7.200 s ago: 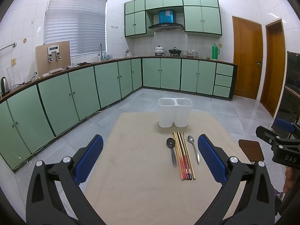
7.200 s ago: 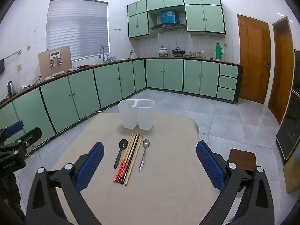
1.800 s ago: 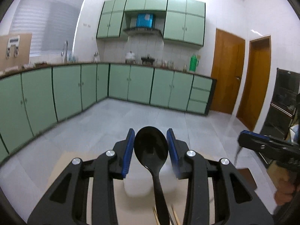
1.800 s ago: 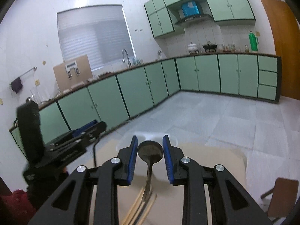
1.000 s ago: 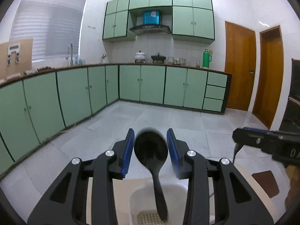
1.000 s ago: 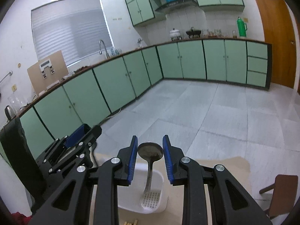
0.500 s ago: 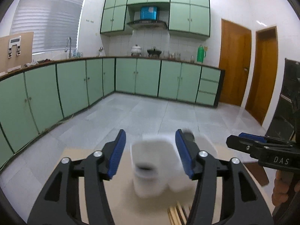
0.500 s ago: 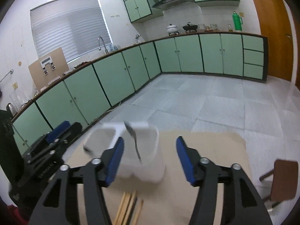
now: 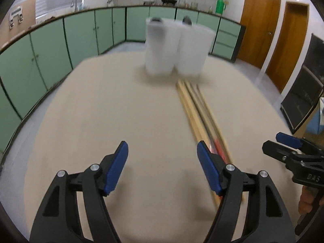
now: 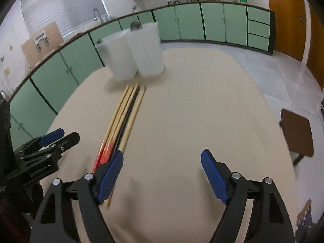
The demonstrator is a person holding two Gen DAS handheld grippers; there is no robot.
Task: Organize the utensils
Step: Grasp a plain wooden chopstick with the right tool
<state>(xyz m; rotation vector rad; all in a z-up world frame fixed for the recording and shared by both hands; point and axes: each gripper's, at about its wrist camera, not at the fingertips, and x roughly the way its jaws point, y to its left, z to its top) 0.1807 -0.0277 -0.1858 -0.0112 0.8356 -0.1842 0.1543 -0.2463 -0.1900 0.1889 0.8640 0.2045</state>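
Note:
A white two-cup utensil holder (image 9: 176,48) stands at the far side of the beige table (image 9: 101,111); it also shows in the right wrist view (image 10: 137,50). A black spoon's bowl (image 9: 156,19) pokes from its left cup and a metal spoon's bowl (image 9: 187,20) from its right cup. A bundle of chopsticks (image 9: 200,119) lies in front of the holder, also in the right wrist view (image 10: 123,121). My left gripper (image 9: 162,168) is open and empty, just left of the chopsticks' near ends. My right gripper (image 10: 162,176) is open and empty, just right of them.
Green kitchen cabinets (image 9: 60,40) run along the left and back walls. A brown stool (image 10: 297,133) stands off the table's right side. A black appliance (image 9: 303,101) is at the far right. The table edge curves close on the left.
Both grippers let go of their spoons, which now stand in the holder. Both have pulled back and tilted down over the table, open, on either side of the chopsticks.

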